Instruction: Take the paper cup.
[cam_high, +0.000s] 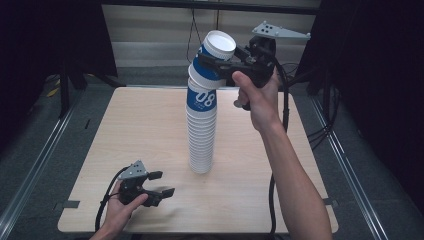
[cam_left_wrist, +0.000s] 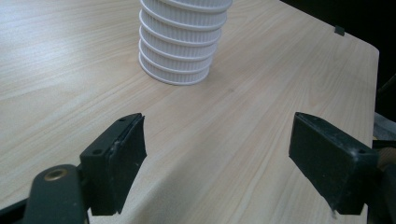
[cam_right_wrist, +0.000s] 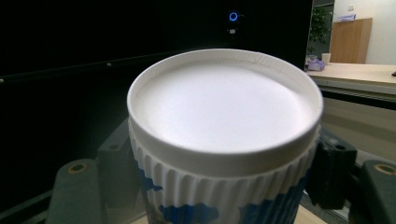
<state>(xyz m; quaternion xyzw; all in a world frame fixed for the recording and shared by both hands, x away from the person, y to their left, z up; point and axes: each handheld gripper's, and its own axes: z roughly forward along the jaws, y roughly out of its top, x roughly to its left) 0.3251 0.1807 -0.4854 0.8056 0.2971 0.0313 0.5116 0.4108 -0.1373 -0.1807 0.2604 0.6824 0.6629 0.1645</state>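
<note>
A tall stack of upside-down white and blue paper cups (cam_high: 201, 127) stands in the middle of the wooden table (cam_high: 140, 135), and its ribbed base (cam_left_wrist: 180, 44) is close in the left gripper view. My right gripper (cam_high: 216, 64) is shut on the top cup (cam_high: 216, 50), which tilts off the stack's top. That cup's white bottom (cam_right_wrist: 224, 100) faces the camera in the right gripper view, clamped between the jaws. My left gripper (cam_high: 161, 183) rests low near the table's front left, open with nothing between its pads (cam_left_wrist: 128, 149).
Dark curtains flank the table on both sides. Cables run along the floor at the right (cam_high: 325, 130). A metal rail (cam_high: 35, 165) borders the left side. The table's right corner (cam_left_wrist: 364, 51) lies just beyond the left gripper.
</note>
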